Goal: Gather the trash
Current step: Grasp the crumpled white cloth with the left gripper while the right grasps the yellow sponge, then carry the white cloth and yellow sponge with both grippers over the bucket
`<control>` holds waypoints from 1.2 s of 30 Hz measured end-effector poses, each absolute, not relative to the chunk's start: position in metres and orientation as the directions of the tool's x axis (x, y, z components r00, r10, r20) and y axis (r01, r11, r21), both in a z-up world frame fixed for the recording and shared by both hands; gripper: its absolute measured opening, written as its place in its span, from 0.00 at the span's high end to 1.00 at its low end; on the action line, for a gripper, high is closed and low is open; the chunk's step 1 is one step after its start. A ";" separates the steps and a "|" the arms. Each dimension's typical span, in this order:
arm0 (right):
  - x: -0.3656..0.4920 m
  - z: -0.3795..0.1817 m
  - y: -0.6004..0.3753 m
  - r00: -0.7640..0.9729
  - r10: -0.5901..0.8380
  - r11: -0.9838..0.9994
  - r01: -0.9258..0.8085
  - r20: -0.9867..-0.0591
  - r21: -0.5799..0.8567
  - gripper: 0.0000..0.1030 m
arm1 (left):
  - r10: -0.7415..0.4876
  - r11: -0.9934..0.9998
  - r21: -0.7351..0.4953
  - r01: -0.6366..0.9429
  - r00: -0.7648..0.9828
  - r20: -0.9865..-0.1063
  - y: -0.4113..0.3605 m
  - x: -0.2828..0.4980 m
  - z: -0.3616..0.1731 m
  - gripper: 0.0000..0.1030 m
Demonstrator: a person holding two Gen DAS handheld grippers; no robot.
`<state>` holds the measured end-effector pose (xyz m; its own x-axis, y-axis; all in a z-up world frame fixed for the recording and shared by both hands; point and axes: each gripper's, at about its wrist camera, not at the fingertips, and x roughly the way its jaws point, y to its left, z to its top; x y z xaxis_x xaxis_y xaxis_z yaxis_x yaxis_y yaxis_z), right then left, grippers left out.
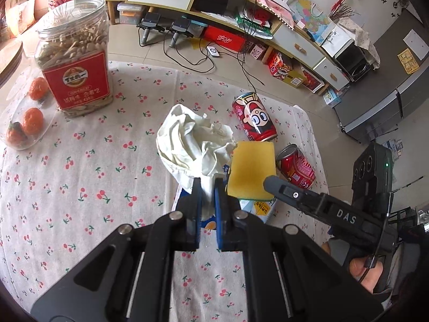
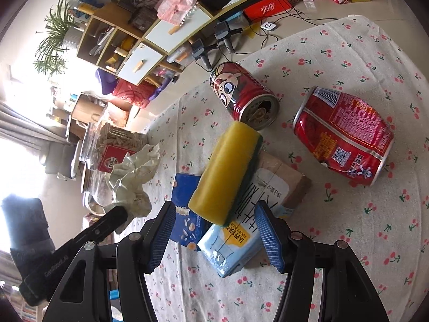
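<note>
A crumpled tissue (image 1: pixel 191 145) is being pinched in the nearly closed jaws of the left gripper (image 1: pixel 207 187), raised above the bench (image 1: pixel 80 187). The right gripper (image 2: pixel 214 225), jaws half open and empty, is being held over a sponge (image 2: pixel 225 171) lying on cartons (image 2: pixel 230 244) near two cans (image 2: pixel 346 134) by the far edge.

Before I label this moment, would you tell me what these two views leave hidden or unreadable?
- Blue carton: left wrist view, mostly hidden behind the left gripper and the crumpled tissue it holds.
- Brown packet: right wrist view, partly covered by the yellow sponge and the light-blue carton.
- Dented can: left wrist view, lower end hidden by the right gripper's finger.
- Trash bin: in neither view.
</note>
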<state>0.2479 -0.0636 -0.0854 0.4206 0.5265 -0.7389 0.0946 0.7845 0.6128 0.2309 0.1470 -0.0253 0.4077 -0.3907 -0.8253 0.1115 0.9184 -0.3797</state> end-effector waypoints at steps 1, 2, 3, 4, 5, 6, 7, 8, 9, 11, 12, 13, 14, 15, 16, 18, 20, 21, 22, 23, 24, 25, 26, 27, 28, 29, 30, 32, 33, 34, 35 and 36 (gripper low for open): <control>0.250 -0.085 -0.060 0.425 0.516 0.792 0.096 -0.744 0.604 0.39 | -0.390 0.919 -0.378 0.113 0.408 -0.826 0.148 0.230 -0.026 0.91; 0.252 -0.084 -0.057 0.426 0.501 0.802 0.099 -0.753 0.589 0.39 | -0.389 0.919 -0.376 0.115 0.408 -0.826 0.149 0.229 -0.026 0.91; 0.254 -0.083 -0.054 0.431 0.490 0.809 0.099 -0.758 0.579 0.39 | -0.389 0.919 -0.376 0.116 0.408 -0.826 0.150 0.228 -0.026 0.91; 0.255 -0.083 -0.052 0.434 0.481 0.815 0.100 -0.762 0.571 0.39 | -0.393 0.918 -0.379 0.117 0.409 -0.824 0.151 0.227 -0.026 0.91; 0.256 -0.083 -0.050 0.436 0.466 0.823 0.106 -0.770 0.558 0.39 | -0.394 0.917 -0.380 0.118 0.409 -0.823 0.152 0.226 -0.026 0.91; 0.256 -0.083 -0.048 0.439 0.452 0.831 0.110 -0.777 0.546 0.40 | -0.393 0.918 -0.378 0.121 0.410 -0.823 0.152 0.226 -0.025 0.91; 0.256 -0.082 -0.046 0.445 0.438 0.838 0.112 -0.781 0.534 0.41 | -0.393 0.918 -0.378 0.122 0.409 -0.823 0.153 0.225 -0.026 0.91; 0.256 -0.082 -0.043 0.449 0.422 0.849 0.108 -0.788 0.517 0.43 | -0.396 0.916 -0.381 0.122 0.408 -0.822 0.154 0.225 -0.026 0.91; 0.256 -0.081 -0.040 0.452 0.403 0.863 0.103 -0.796 0.495 0.50 | -0.399 0.915 -0.384 0.123 0.407 -0.822 0.154 0.224 -0.026 0.91; 0.256 -0.083 -0.036 0.441 0.400 0.872 0.089 -0.804 0.482 0.69 | -0.398 0.916 -0.381 0.125 0.408 -0.822 0.153 0.224 -0.026 0.91; 0.256 -0.086 -0.035 0.434 0.416 0.863 0.088 -0.799 0.497 0.69 | -0.400 0.915 -0.383 0.126 0.408 -0.821 0.153 0.224 -0.026 0.91; 0.255 -0.086 -0.035 0.437 0.420 0.862 0.083 -0.796 0.500 0.70 | -0.402 0.914 -0.385 0.128 0.409 -0.820 0.153 0.223 -0.025 0.91; 0.254 -0.086 -0.035 0.440 0.416 0.865 0.079 -0.796 0.495 0.71 | -0.403 0.914 -0.386 0.128 0.410 -0.818 0.153 0.222 -0.025 0.91; 0.253 -0.085 -0.036 0.441 0.426 0.860 0.075 -0.790 0.505 0.72 | -0.406 0.913 -0.387 0.131 0.410 -0.817 0.153 0.222 -0.024 0.91; 0.251 -0.083 -0.037 0.441 0.442 0.850 0.071 -0.781 0.522 0.72 | -0.408 0.912 -0.388 0.136 0.411 -0.815 0.153 0.221 -0.023 0.91; 0.247 -0.077 -0.039 0.448 0.453 0.845 0.059 -0.771 0.531 0.73 | -0.416 0.908 -0.391 0.147 0.413 -0.810 0.151 0.220 -0.021 0.91; 0.241 -0.069 -0.043 0.460 0.454 0.845 0.049 -0.763 0.533 0.73 | -0.427 0.903 -0.399 0.158 0.415 -0.803 0.148 0.218 -0.018 0.91; 0.238 -0.065 -0.047 0.465 0.458 0.842 0.048 -0.758 0.538 0.73 | -0.433 0.901 -0.403 0.163 0.417 -0.799 0.145 0.218 -0.016 0.91; 0.235 -0.062 -0.051 0.470 0.461 0.838 0.049 -0.753 0.543 0.73 | -0.440 0.897 -0.407 0.170 0.419 -0.795 0.142 0.217 -0.014 0.91; 0.232 -0.059 -0.056 0.476 0.461 0.836 0.052 -0.749 0.547 0.73 | -0.448 0.894 -0.411 0.179 0.419 -0.790 0.138 0.216 -0.013 0.91; 0.229 -0.055 -0.061 0.482 0.459 0.834 0.055 -0.746 0.549 0.73 | -0.455 0.890 -0.414 0.190 0.418 -0.786 0.134 0.215 -0.011 0.91; 0.225 -0.052 -0.068 0.488 0.458 0.833 0.058 -0.743 0.551 0.73 | -0.464 0.886 -0.418 0.203 0.416 -0.782 0.129 0.214 -0.009 0.91; 0.222 -0.048 -0.075 0.497 0.453 0.831 0.064 -0.740 0.552 0.73 | -0.474 0.881 -0.422 0.216 0.413 -0.778 0.124 0.213 -0.008 0.91; 0.217 -0.044 -0.084 0.507 0.444 0.832 0.073 -0.739 0.549 0.73 | -0.483 0.875 -0.425 0.231 0.409 -0.774 0.118 0.211 -0.006 0.91; 0.213 -0.040 -0.092 0.517 0.432 0.834 0.082 -0.739 0.546 0.73 | -0.493 0.870 -0.427 0.246 0.404 -0.771 0.112 0.209 -0.005 0.91; 0.207 -0.036 -0.103 0.529 0.425 0.832 0.093 -0.735 0.548 0.73 | -0.502 0.864 -0.429 0.263 0.398 -0.768 0.105 0.206 -0.005 0.91; 0.200 -0.032 -0.115 0.541 0.423 0.825 0.102 -0.727 0.556 0.73 | -0.513 0.857 -0.432 0.280 0.390 -0.765 0.098 0.204 -0.004 0.91; 0.186 -0.023 -0.140 0.564 0.404 0.817 0.131 -0.720 0.561 0.73 | -0.534 0.841 -0.436 0.319 0.373 -0.758 0.083 0.198 -0.003 0.91; 0.178 -0.018 -0.153 0.576 0.388 0.815 0.149 -0.719 0.559 0.73 | -0.544 0.833 -0.437 0.339 0.364 -0.756 0.074 0.195 -0.002 0.91; 0.170 -0.012 -0.168 0.588 0.373 0.812 0.167 -0.718 0.559 0.73 | -0.556 0.824 -0.440 0.357 0.354 -0.752 0.066 0.193 -0.002 0.91; 0.163 -0.006 -0.184 0.602 0.358 0.809 0.183 -0.714 0.559 0.73 | -0.568 0.813 -0.445 0.376 0.342 -0.749 0.057 0.189 -0.001 0.91; 0.155 0.001 -0.200 0.618 0.340 0.805 0.197 -0.708 0.559 0.73 | -0.580 0.801 -0.449 0.396 0.330 -0.745 0.047 0.186 0.000 0.91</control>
<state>0.1549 -0.2000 0.0013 0.6185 0.3403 -0.7083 0.1972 0.8053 0.5591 0.1860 0.0469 0.0002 0.3297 -0.5802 -0.7447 0.3961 0.8011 -0.4488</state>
